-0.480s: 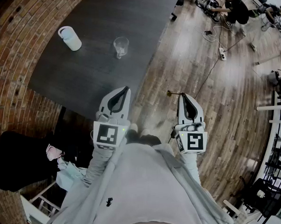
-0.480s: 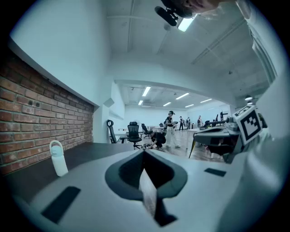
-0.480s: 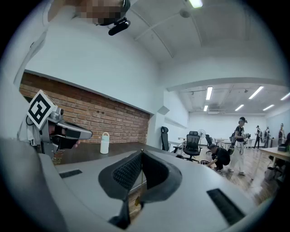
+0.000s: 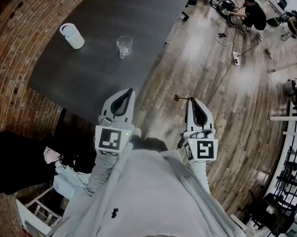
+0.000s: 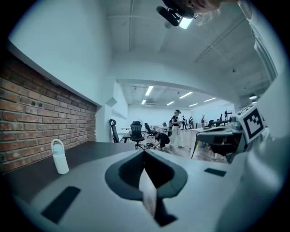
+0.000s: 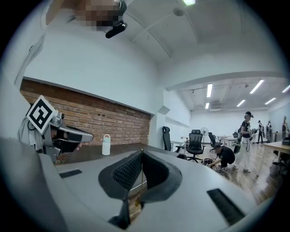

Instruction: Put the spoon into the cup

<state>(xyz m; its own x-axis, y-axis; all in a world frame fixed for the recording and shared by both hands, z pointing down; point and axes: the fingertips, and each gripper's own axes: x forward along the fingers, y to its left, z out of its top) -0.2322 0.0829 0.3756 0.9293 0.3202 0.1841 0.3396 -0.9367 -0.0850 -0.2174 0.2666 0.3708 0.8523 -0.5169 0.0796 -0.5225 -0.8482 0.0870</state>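
Little has moved since half a second ago: in the head view the desk [image 4: 87, 69] and what stands on it have slid slightly up and left, and both grippers hang about where they were.

The right gripper [image 4: 192, 101] is over the wood floor [image 4: 227, 112], off the desk's edge. Its jaws pinch the spoon [image 4: 181, 97], whose thin golden stem pokes out past the tips. In the right gripper view the stem [image 6: 142, 170] stands upright in the seam between the jaws.

The left gripper [image 4: 130, 93] is over the desk's near corner, jaws pressed together at the tips.

The cup [image 4: 125, 45], of clear glass, stands upright on the desk, well apart from the spoon and both grippers. A white bottle [image 4: 72, 35] stands near it, closer to the brick wall [image 4: 18, 57]. Both gripper views show that bottle [image 5: 59, 156] against the bricks.
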